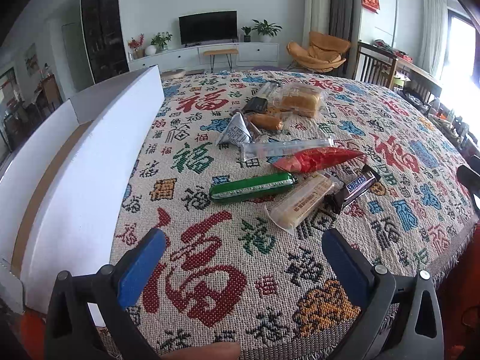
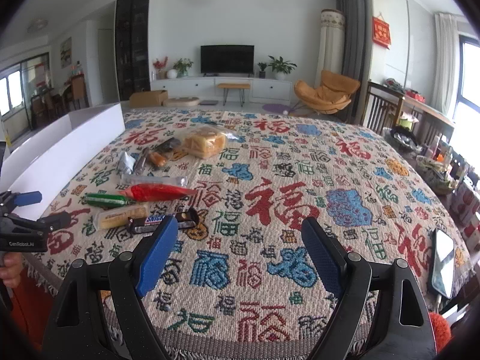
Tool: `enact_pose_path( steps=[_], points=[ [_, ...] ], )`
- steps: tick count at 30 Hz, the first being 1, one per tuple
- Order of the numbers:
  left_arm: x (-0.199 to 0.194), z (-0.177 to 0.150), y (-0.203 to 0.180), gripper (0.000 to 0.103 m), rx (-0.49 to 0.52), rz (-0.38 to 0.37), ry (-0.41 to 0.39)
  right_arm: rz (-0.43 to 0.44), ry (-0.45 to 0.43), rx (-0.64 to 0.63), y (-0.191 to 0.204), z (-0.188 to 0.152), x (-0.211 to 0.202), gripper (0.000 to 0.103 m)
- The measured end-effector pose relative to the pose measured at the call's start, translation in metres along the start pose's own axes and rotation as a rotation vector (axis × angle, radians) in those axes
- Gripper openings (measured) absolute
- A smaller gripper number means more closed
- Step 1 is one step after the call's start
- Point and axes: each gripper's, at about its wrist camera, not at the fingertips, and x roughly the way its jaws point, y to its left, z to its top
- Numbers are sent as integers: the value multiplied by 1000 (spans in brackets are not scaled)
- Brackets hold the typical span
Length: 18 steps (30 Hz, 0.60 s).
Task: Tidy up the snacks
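Your left claw (image 1: 244, 258) and right claw (image 2: 240, 250) both hung spread wide and empty over the patterned desk (image 2: 270, 270). Just beyond lay the Snickers bar (image 1: 355, 186), touching a pale wafer pack (image 1: 303, 202), then green (image 1: 250, 186) and red (image 1: 318, 159) packets. Bagged bread (image 1: 301, 97) sat farthest. A white box (image 1: 90, 162) stood left.

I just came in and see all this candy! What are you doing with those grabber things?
Someone is tidying snacks. They hold a left gripper and a right gripper, both with jaws open and empty, above the patterned cloth. A Snickers bar, green packet, red packet and others lie loose beside a white box. Nothing is picked up yet.
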Motion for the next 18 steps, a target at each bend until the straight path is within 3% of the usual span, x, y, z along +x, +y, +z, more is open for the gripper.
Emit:
enact_pose_path(
  steps=[4, 11, 13, 18],
  points=[
    [23, 0, -1, 103, 22, -32, 62, 18, 4, -22, 5, 5, 12, 87],
    [98, 28, 9, 103, 0, -44, 198, 77, 169, 23, -9, 5, 106, 87],
    [112, 41, 7, 103, 33, -18, 168, 54, 193, 31, -23, 15, 136, 87],
    [153, 86, 13, 103, 38, -42, 160, 17, 299, 68, -52, 39, 222, 87]
  ],
)
